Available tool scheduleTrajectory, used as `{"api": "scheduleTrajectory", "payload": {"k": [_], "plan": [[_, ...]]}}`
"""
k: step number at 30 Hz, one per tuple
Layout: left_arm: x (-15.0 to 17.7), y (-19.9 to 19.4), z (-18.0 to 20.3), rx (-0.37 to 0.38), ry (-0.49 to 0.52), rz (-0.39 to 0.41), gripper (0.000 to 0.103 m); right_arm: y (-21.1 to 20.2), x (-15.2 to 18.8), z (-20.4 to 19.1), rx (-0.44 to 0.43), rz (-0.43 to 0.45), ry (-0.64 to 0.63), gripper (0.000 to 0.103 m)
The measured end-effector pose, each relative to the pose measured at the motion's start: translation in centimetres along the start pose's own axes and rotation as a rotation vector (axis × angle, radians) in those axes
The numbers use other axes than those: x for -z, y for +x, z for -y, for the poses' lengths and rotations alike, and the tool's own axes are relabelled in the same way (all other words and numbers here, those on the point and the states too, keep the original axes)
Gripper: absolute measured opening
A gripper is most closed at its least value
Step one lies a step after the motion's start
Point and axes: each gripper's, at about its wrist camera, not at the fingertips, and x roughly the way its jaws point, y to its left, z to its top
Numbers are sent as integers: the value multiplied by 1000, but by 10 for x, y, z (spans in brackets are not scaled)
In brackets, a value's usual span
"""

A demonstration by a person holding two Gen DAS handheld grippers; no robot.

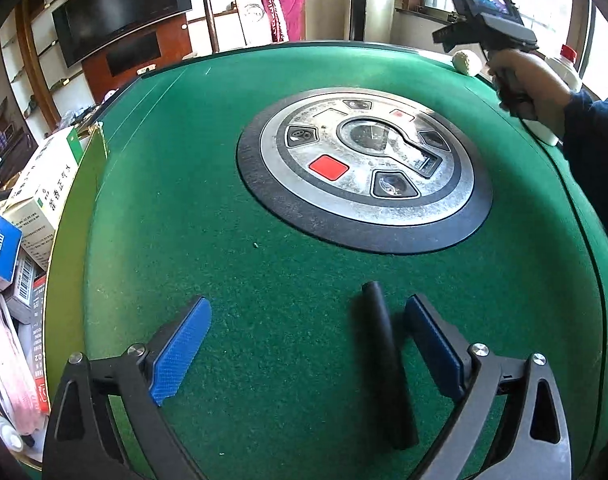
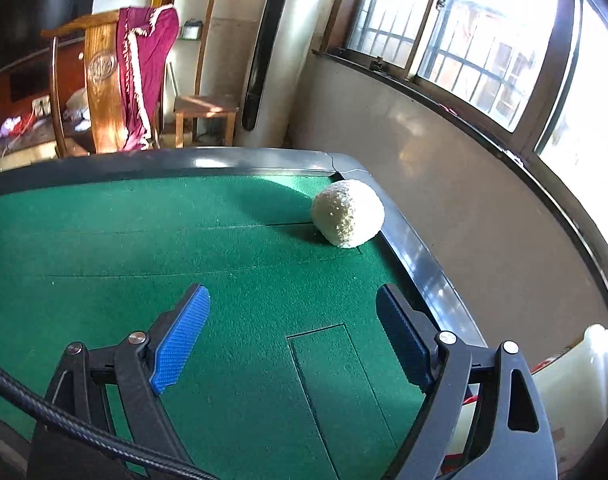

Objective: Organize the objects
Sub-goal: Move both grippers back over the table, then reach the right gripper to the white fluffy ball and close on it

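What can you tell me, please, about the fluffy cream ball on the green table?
The cream ball is a round, nubbly thing, like yarn or plush, pale yellowish-white all over with no visible parts or markings. It rests on the green felt in the table's far corner, close against the dark rim on its right side. Sunlight hits its top, and it casts a shadow to its left. The right tool is open, short of it, not touching. From the left wrist view it shows small at the far edge.

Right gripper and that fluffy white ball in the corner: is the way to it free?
Probably yes. The right gripper is open and aimed toward the white ball, with only bare green felt between; the table rim hugs its far side.
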Motion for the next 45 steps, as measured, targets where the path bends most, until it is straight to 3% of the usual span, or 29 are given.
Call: {"api": "scheduleTrajectory", "payload": {"k": [5,14,15,17,19,22,27,32,37,41,45], "plan": [[1,-1,0,3,0,-1,96,-40,-29,32,-36,53,83,84],[2,-2,2,13,7,1,96,-257,-136,103,-50,450,211,85],[2,-2,3,14,8,1,96,-274,-147,107,-63,480,215,87],[2,-2,3,16,8,1,96,-279,-164,105,-100,452,205,89],[2,-2,3,16,8,1,96,-256,-179,95,-155,368,196,88],[2,-2,2,17,8,2,96,-190,-174,71,-146,291,191,88],[2,-2,3,19,12,1,96,-50,-126,36,-66,114,187,88],[0,-2,4,20,17,-2,97,54,-81,31,-44,-62,173,88],[0,-2,5,20,19,-3,97,93,-47,34,44,-121,117,88],[0,-2,5,20,19,-3,98,119,-32,48,13,-177,119,88],[0,-2,6,21,19,-3,98,111,-30,67,3,-174,178,88]]}}
